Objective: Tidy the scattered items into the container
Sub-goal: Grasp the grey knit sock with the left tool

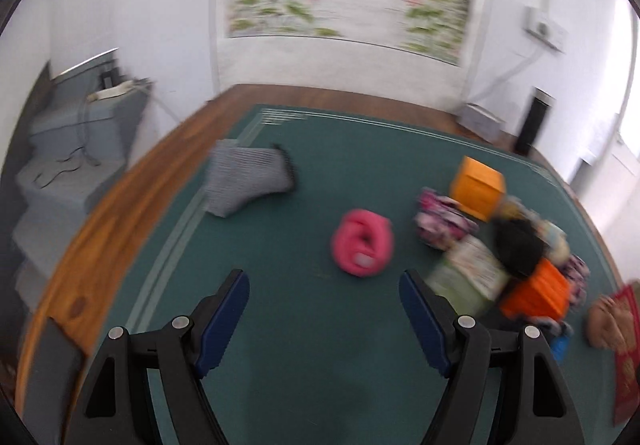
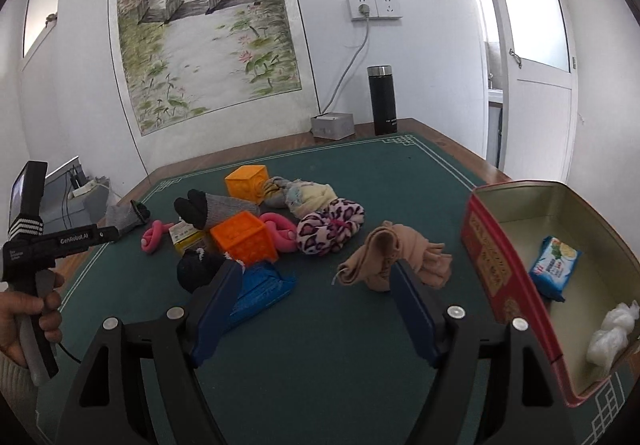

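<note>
Right wrist view: the mat (image 2: 360,173) carries most items, socks and cubes (image 2: 244,239) unsorted. The tin (image 2: 492,257), at its right edge, holds only a wipes pack (image 2: 554,263) and white wad (image 2: 612,329). Both grippers (image 2: 316,309) (image 1: 324,325) gape empty.

We see white walls (image 2: 432,57) all round; a large landscape painting (image 2: 204,33) hangs at the upper left of the right wrist frame; a double socket (image 2: 375,7) sits right of it, a cable dropping down; a white door (image 2: 538,85) with bright glass stands at the upper right; the wooden table (image 2: 448,129) carries a green mat (image 2: 360,173).
</note>
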{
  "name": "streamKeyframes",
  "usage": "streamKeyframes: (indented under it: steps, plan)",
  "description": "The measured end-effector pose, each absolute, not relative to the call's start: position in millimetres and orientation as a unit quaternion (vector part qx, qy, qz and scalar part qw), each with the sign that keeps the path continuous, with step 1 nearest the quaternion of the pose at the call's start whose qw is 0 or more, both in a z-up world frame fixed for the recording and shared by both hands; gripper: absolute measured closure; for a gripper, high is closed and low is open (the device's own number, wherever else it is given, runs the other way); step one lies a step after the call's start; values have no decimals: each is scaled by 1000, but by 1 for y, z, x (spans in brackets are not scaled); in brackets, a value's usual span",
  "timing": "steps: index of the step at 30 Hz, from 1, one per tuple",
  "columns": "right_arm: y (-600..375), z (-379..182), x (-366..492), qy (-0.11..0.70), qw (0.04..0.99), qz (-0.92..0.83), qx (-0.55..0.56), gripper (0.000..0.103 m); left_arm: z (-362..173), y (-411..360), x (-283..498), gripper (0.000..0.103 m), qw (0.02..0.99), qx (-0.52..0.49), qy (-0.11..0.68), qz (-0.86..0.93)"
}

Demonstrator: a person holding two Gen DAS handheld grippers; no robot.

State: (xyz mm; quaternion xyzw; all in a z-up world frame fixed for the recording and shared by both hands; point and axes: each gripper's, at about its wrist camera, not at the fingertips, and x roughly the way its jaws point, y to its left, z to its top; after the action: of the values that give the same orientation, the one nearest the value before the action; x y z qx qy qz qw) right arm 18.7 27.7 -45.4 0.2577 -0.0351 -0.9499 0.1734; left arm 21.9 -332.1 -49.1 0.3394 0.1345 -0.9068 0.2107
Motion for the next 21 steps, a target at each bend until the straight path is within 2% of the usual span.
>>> streamKeyframes:
  steps: [6,21]
  plan:
    - [13,-62,6,-27,177,-944,278,24,-61,-392,-3,24,276,337,158,-886]
    - [22,-81,-10,-38,160,-935,313,24,-72,-460,-77,24,281,330,173,-884]
